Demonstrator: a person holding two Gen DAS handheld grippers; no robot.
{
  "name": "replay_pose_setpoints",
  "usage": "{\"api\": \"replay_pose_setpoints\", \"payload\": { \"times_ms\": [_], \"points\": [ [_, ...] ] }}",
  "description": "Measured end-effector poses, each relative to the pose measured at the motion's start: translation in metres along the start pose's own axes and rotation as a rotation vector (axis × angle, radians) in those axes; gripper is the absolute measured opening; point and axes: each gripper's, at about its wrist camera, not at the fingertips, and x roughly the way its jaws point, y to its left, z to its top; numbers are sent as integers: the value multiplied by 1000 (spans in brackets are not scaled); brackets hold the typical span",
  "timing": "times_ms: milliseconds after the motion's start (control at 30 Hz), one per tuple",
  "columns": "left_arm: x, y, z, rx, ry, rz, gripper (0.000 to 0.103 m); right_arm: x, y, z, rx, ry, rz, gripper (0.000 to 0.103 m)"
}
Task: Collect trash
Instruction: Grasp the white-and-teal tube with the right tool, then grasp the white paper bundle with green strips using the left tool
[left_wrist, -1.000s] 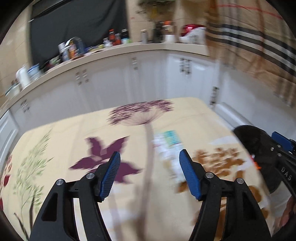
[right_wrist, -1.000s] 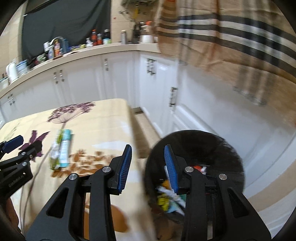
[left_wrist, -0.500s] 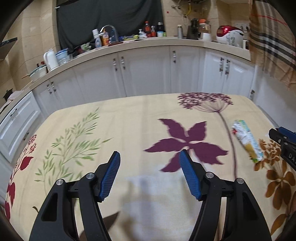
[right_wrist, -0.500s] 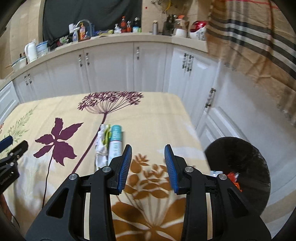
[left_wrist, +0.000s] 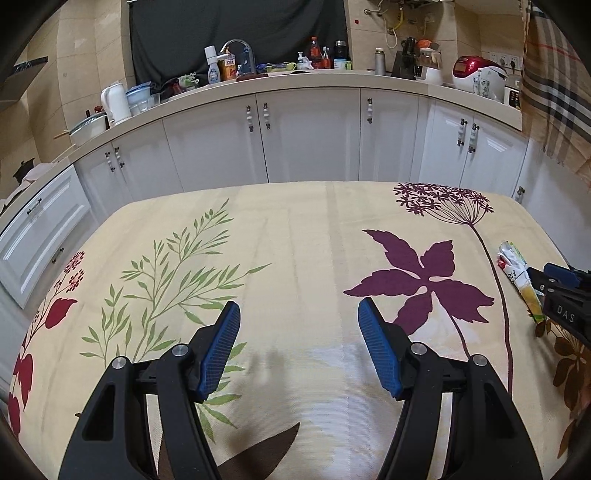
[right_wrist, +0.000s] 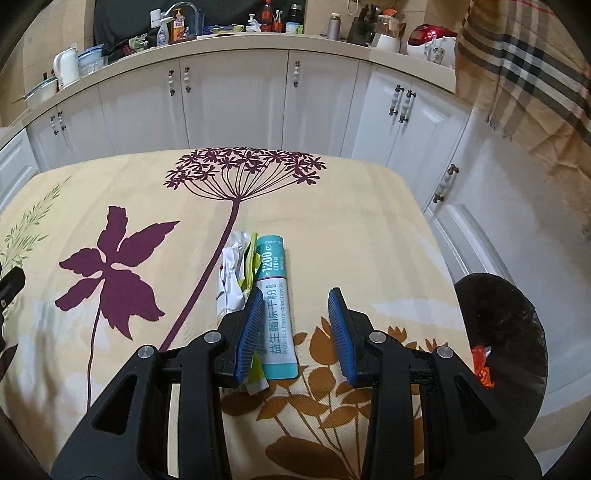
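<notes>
In the left wrist view, the left gripper (left_wrist: 298, 345) hovers over the table (left_wrist: 295, 236) with its fingers (left_wrist: 221, 347) wide apart and nothing between them. The pads are blue with a fine ribbed texture, set on black plastic arms with silver rivets. The table wears a cream woven cloth printed with green sprigs, red blossoms and a purple leaf. At the far right edge lies a crumpled wrapper (left_wrist: 519, 275), white and yellow-green, thin and creased, partly hidden behind the black body of the right gripper (left_wrist: 565, 295). Behind the table runs a row of glossy white cabinets (left_wrist: 310, 140) under a pale worktop crowded with bottles and kitchen things.

In the right wrist view, the right gripper (right_wrist: 296, 332) is low over the table's right part, its fingers (right_wrist: 340, 332) apart and empty. Between and just ahead of them lies a flat teal and white sachet (right_wrist: 275, 295), long and rectangular, smooth and printed with text. The crumpled wrapper (right_wrist: 236, 273) touches the sachet's left side; the left finger covers the near ends of both. Off the table's right edge, lower down, stands a round black bin (right_wrist: 506, 332) with a bit of orange trash (right_wrist: 482, 363) showing inside.
</notes>
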Motion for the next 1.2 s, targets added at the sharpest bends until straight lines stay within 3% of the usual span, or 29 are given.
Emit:
{"api": "replay_pose_setpoints", "payload": {
  "times_ms": [133,200,233,600,1000,1200],
  "points": [
    [1,1,-1,0,1,-6,65,5,7,1,-24,24,7,36],
    [1,1,-2,-3,3,-7,65,5,9,1,-27,22,5,29],
    [1,1,-2,-5,4,-8,65,5,8,1,-24,24,14,19],
    [-2,-28,-1,25,8,-71,65,-6,-13,-9,18,2,-6,18],
    [-6,-112,5,114,10,-174,65,-30,-73,-33,95,-42,-73,18],
    [0,-147,10,149,13,-182,65,-38,-99,-41,129,-58,-87,18]
  ]
}}
